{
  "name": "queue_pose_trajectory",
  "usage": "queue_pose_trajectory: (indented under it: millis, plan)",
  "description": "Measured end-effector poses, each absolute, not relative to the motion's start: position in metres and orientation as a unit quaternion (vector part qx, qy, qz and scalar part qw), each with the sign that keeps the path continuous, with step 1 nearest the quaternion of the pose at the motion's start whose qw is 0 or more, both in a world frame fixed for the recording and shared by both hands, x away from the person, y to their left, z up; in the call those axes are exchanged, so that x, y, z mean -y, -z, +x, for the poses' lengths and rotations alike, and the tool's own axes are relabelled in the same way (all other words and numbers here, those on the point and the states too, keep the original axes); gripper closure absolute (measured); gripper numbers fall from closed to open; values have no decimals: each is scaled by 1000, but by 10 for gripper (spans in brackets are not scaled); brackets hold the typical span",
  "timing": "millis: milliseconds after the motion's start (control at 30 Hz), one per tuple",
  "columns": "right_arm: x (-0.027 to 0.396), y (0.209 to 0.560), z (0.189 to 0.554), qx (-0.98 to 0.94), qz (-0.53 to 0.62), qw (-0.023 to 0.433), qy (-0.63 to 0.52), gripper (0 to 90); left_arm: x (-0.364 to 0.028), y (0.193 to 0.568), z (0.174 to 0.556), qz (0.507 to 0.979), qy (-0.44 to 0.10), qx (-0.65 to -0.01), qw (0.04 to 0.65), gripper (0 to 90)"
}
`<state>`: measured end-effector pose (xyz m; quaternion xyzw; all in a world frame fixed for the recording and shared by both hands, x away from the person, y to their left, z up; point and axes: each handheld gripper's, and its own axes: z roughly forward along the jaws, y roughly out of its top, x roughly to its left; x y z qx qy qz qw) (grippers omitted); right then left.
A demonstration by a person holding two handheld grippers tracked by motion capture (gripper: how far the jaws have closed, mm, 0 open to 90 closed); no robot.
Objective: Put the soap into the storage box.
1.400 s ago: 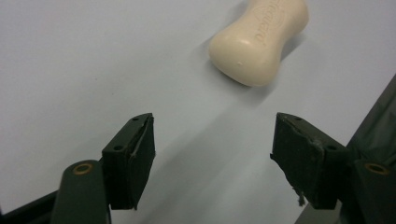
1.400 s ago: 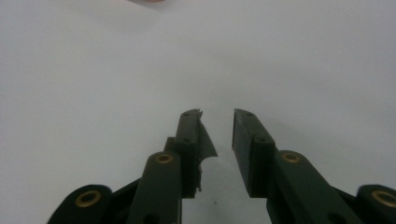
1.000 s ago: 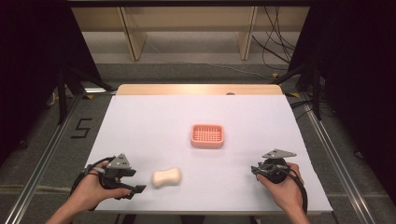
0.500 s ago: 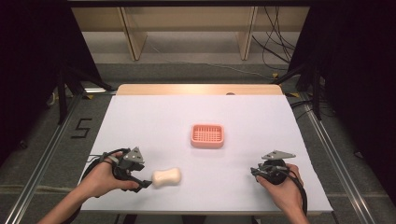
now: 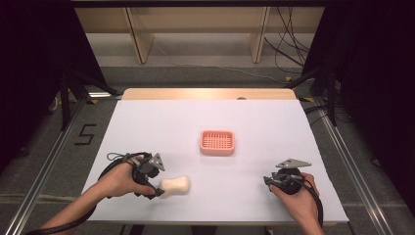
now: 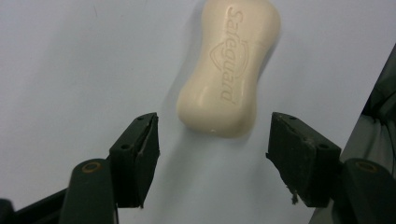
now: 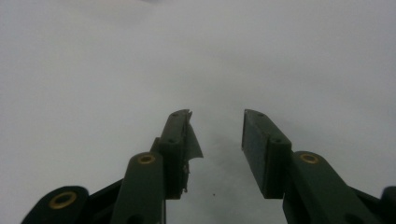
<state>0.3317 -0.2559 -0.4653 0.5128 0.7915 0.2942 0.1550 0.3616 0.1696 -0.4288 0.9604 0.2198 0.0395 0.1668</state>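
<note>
A cream bar of soap (image 5: 175, 185) lies on the white table at the front left; its embossed face (image 6: 224, 70) shows in the left gripper view. My left gripper (image 5: 155, 188) is open right beside the soap, jaws spread wide, the soap's near end just ahead of the gap (image 6: 212, 140). A pink soap dish (image 5: 217, 142) sits empty near the table's middle. My right gripper (image 5: 270, 180) rests at the front right, its jaws (image 7: 217, 135) a little apart over bare table with nothing between them.
The white table cover (image 5: 274, 127) ends in a wooden strip (image 5: 205, 94) at the far edge. Metal rails run along both sides on the floor, and wooden shelf legs (image 5: 137, 39) stand beyond the table.
My left gripper has moved right and forward up to the soap, which has shifted slightly right. The right gripper has stayed put.
</note>
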Motion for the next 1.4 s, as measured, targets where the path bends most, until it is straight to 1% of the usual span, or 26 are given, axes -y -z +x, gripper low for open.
queue_pose_trajectory:
  millis: [400,700,967,1233,1400]
  plan:
    - [257,464,329,-788,514,164,-297,615,-151,431,372,970,-34,-197,140,335]
    - [257,465,328,-788,515,158,-297,610,-141,434,378,974,-24,-190,118,331]
    - [259,465,329,-790,509,164,-300,607,-131,437,382,977,-23,-184,110,334]
    - [258,465,328,-785,518,157,-302,601,-124,440,384,979,-24,-179,100,336]
    - [259,465,328,-785,517,161,-301,601,-121,442,386,980,-24,-174,93,339]
